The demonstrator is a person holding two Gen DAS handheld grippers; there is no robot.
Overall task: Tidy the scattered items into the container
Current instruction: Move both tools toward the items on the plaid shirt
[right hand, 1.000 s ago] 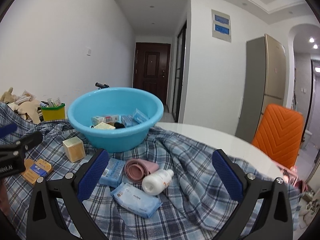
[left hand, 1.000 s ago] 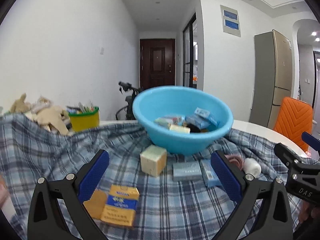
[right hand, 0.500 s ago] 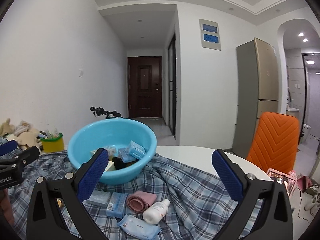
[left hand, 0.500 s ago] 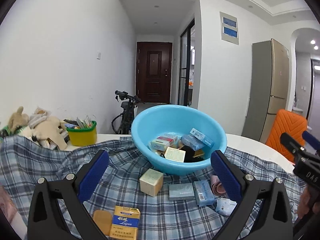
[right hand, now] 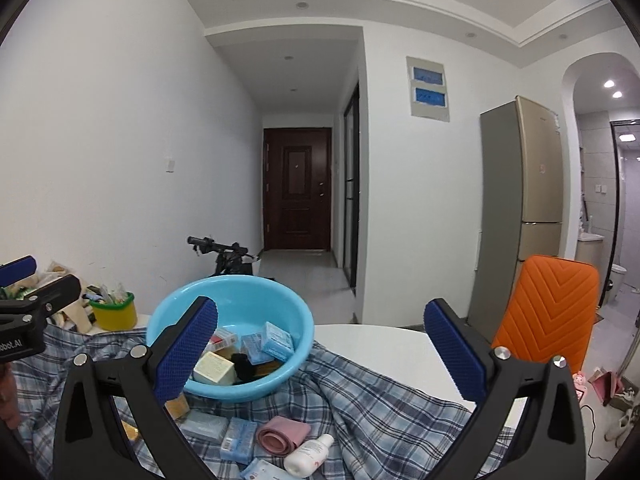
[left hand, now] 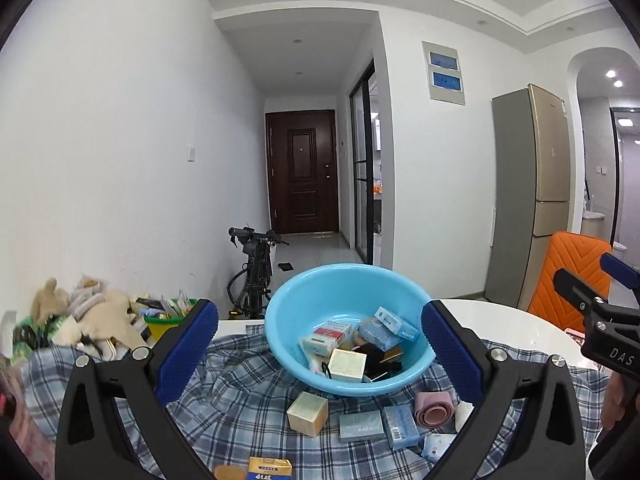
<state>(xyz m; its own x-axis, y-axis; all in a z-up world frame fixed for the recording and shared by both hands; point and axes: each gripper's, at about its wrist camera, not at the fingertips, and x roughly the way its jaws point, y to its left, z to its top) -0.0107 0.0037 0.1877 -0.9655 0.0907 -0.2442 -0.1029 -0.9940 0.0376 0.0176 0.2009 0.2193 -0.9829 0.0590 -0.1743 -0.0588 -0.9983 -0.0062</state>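
Between picks, it seems: both the left gripper [left hand: 320,354] and right gripper [right hand: 320,354] are held spread wide and empty. Several boxes are already in the blue basin [left hand: 280,320]; the cream box [left hand: 307,413] just near it could be grabbed next.

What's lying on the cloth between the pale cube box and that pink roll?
In the left wrist view, two flat boxes lie between the cube box and the pink roll: a grey-blue box and a light blue box.

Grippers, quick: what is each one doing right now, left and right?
Left hand-held gripper: open, holding nothing.
Right hand-held gripper: open, holding nothing.
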